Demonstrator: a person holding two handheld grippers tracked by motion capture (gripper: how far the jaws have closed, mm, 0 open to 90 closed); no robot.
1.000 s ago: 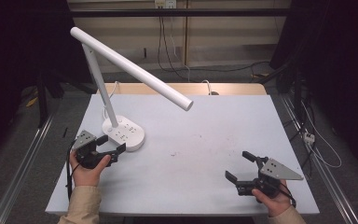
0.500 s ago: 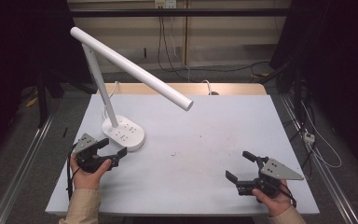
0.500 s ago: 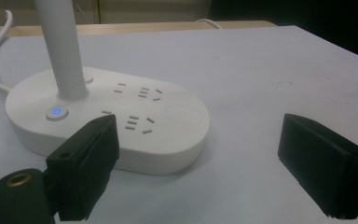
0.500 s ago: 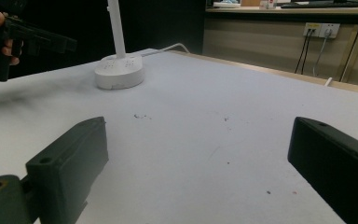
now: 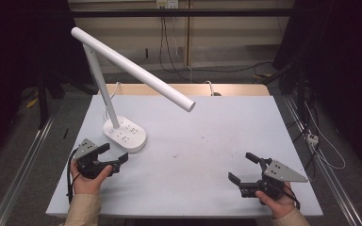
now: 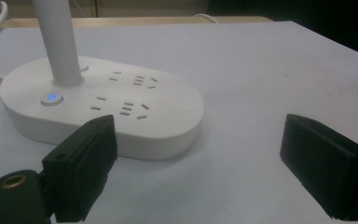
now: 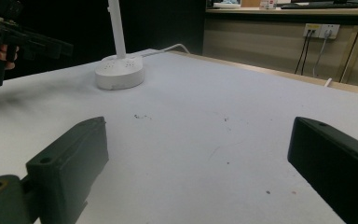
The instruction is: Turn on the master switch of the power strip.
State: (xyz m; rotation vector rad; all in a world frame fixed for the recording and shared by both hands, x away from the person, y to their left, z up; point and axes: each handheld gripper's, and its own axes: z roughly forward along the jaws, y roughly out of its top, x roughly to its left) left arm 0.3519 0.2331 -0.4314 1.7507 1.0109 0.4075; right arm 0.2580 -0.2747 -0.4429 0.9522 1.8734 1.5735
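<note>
Presently: left gripper (image 5: 114, 155), jaws wide, just beside the white desk lamp (image 5: 125, 134) at the table's (image 5: 207, 127) rear left; oval socket base, blue-lit button (image 6: 51, 98), slanted tube head. It has drawn back from the base. Right gripper (image 5: 246, 170), jaws wide, unmoved.

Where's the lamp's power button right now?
In the left gripper view, the lit blue power button sits on the left of the lamp base, beside the upright pole, just beyond the open left gripper.
</note>
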